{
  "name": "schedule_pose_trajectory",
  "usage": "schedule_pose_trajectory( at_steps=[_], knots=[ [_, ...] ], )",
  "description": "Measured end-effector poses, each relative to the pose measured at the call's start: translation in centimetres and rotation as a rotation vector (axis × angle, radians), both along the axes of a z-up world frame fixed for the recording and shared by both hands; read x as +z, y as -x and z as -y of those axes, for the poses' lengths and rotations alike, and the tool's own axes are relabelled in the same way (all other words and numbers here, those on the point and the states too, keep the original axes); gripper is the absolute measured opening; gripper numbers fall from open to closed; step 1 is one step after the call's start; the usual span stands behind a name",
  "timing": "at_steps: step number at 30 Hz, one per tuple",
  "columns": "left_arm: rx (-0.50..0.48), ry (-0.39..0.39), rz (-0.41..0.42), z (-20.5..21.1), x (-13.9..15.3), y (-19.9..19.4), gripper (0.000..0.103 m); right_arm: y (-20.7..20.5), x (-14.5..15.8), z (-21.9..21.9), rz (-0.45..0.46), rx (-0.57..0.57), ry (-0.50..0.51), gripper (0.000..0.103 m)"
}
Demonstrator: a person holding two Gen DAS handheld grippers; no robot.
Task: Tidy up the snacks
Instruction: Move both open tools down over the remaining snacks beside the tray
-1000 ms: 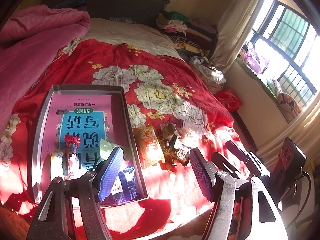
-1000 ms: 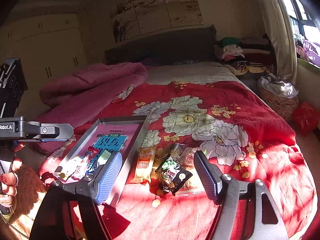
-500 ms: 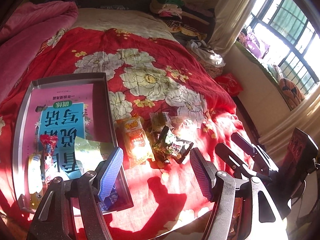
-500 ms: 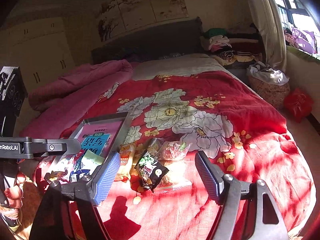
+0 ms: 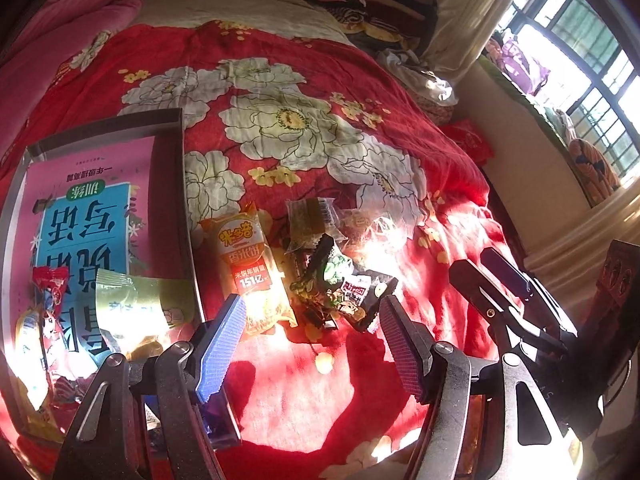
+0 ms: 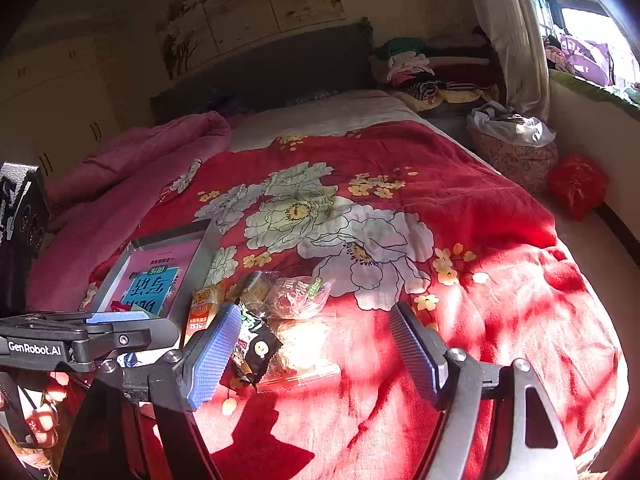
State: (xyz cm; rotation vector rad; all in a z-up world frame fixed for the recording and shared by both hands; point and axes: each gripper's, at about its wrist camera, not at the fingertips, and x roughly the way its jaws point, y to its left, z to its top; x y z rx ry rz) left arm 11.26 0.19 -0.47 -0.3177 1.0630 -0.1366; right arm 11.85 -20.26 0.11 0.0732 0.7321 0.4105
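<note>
A pile of snack packets lies on the red flowered bedspread: an orange rice-cracker packet [image 5: 246,264] [image 6: 202,312], a black packet [image 5: 352,284] [image 6: 254,354] and clear wrapped ones [image 5: 310,220] [image 6: 298,292]. A grey tray [image 5: 176,184] [image 6: 208,248] on the left holds a pink book and several packets, including a green one [image 5: 132,304]. My left gripper [image 5: 312,336] is open and empty just in front of the pile. My right gripper [image 6: 316,344] is open and empty over the pile's near side; it also shows in the left wrist view [image 5: 504,280].
A pink quilt [image 6: 132,168] lies along the bed's left side. Folded clothes [image 6: 420,64] are stacked by the headboard. A cloth-covered basket [image 6: 516,144] and a red bag [image 6: 578,184] sit on the floor at right, under the window.
Both grippers have moved right and closer to the snack pile; the tray has slid toward the left edge of both views. Both stay open and empty.
</note>
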Motion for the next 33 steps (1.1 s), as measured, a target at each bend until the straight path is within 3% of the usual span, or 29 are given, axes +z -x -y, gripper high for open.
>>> schedule_pose_trajectory(
  at_steps=[15,18,23,33],
  knots=[
    [0.048,0.033,-0.057,-0.8,-2.5,-1.9,0.071,-1.7,-0.9,-0.1,-0.037,-0.009,-0.01,0.076],
    [0.084,0.042,-0.078,-1.3,-3.1,-2.2,0.065,-2.0,-1.0,-0.3,-0.043,-0.006,-0.012,0.076],
    [0.152,0.015,-0.107,-2.1,-3.8,-2.8,0.059,-2.6,-1.6,-0.3,-0.066,-0.009,-0.023,0.076],
    [0.169,-0.043,-0.117,-1.6,-3.9,-4.5,0.059,-4.6,-3.6,-1.3,-0.14,0.023,-0.032,0.076]
  ],
)
